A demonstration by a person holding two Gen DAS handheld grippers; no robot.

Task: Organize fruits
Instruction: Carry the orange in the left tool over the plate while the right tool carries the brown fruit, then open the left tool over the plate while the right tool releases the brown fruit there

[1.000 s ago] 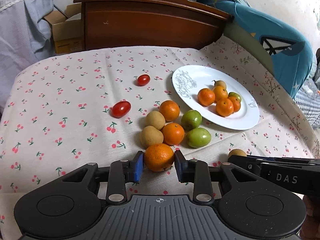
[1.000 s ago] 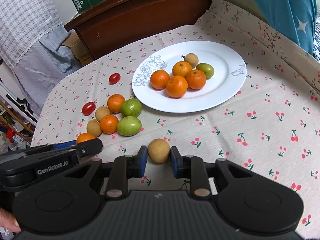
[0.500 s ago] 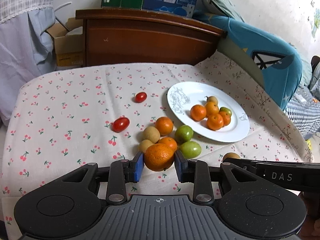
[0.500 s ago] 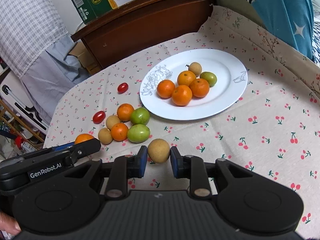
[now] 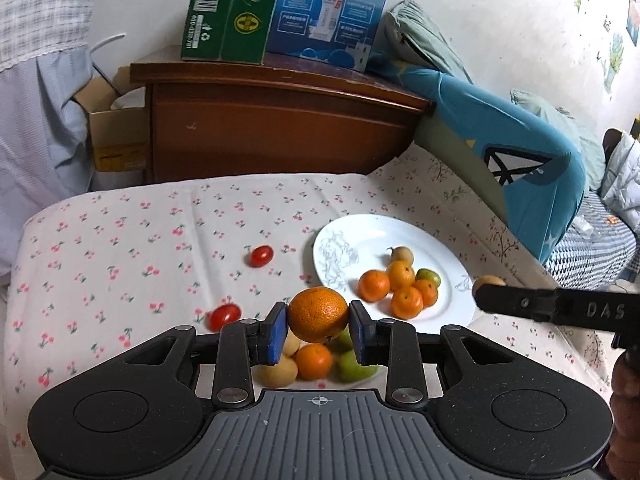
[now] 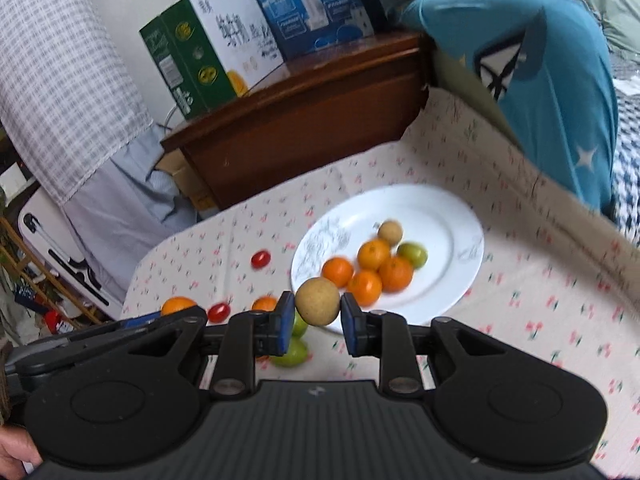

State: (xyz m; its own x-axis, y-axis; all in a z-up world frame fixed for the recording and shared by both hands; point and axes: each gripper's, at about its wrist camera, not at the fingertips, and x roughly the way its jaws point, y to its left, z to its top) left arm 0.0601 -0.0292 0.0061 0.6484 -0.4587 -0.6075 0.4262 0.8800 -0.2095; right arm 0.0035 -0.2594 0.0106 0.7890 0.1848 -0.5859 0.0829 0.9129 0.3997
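Observation:
My left gripper (image 5: 319, 332) is shut on an orange tangerine (image 5: 318, 314) and holds it in the air above the loose fruit pile (image 5: 316, 360). My right gripper (image 6: 316, 320) is shut on a round tan fruit (image 6: 317, 306), lifted near the white plate's (image 6: 448, 216) front left rim. The plate also shows in the left wrist view (image 5: 440, 248) and carries several tangerines, a green fruit and a tan fruit. Two red cherry tomatoes (image 5: 261, 255) (image 5: 224, 317) lie on the cloth to the left. The right gripper's finger (image 5: 552, 308) reaches in from the right.
The cherry-print cloth (image 5: 120, 248) covers the table. A wooden cabinet (image 5: 272, 128) with cartons (image 5: 280, 8) stands behind. A blue cushion (image 5: 512, 160) leans at the back right. The left gripper's finger (image 6: 120, 328) crosses the lower left of the right wrist view.
Both grippers have risen from the cloth with their fruit held, and both views now look from higher up and towards the plate. The right wrist view is motion-blurred.

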